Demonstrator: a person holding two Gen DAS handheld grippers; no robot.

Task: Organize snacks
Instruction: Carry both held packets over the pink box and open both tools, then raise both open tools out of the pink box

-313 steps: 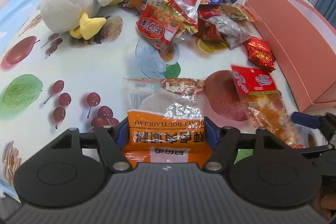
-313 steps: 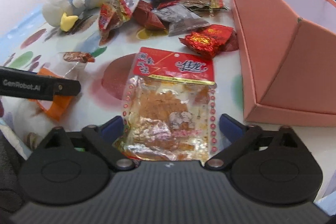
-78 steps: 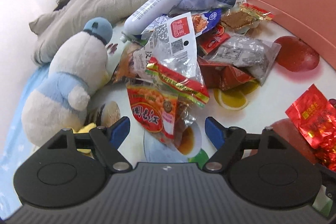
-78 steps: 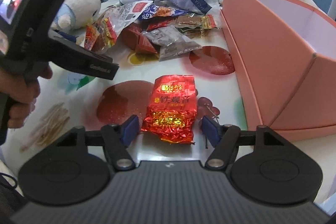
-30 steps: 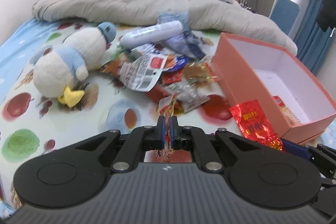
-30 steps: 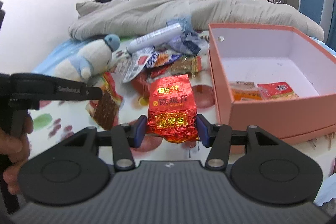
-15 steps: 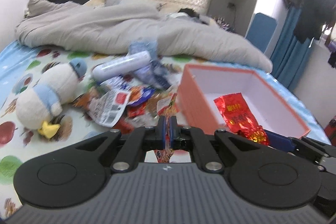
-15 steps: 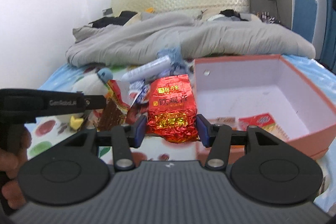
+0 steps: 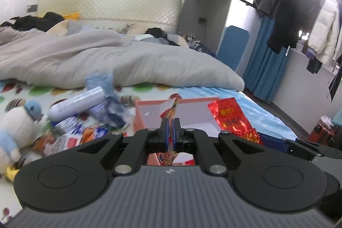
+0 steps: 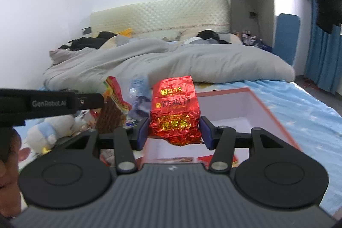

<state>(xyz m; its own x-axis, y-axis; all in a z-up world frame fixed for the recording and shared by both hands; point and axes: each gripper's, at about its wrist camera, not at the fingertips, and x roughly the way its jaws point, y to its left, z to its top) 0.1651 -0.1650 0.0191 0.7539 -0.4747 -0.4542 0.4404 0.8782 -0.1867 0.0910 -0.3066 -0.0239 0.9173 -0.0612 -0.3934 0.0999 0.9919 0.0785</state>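
My left gripper (image 9: pixel 170 135) is shut on a flat red and yellow snack packet (image 9: pixel 172 109), held edge-on in the air over the near wall of the pink box (image 9: pixel 192 100). That packet also shows in the right wrist view (image 10: pixel 113 104), hanging from the left gripper's finger. My right gripper (image 10: pixel 174 131) is shut on a shiny red foil tea packet (image 10: pixel 174 108), held above the open pink box (image 10: pixel 233 108). The foil packet shows in the left wrist view (image 9: pixel 230 119) too. Snack packets (image 10: pixel 220 158) lie on the box floor.
A pile of loose snack packets (image 9: pixel 85 131), a white bottle (image 9: pixel 77 104) and a plush duck (image 9: pixel 15 131) lie on the fruit-print sheet left of the box. A grey duvet (image 9: pixel 106 63) lies behind. Blue curtains (image 9: pixel 263 69) hang at the right.
Both grippers have risen and tilted up with their packets. The box has dropped lower in both views and now sits under the fingers.
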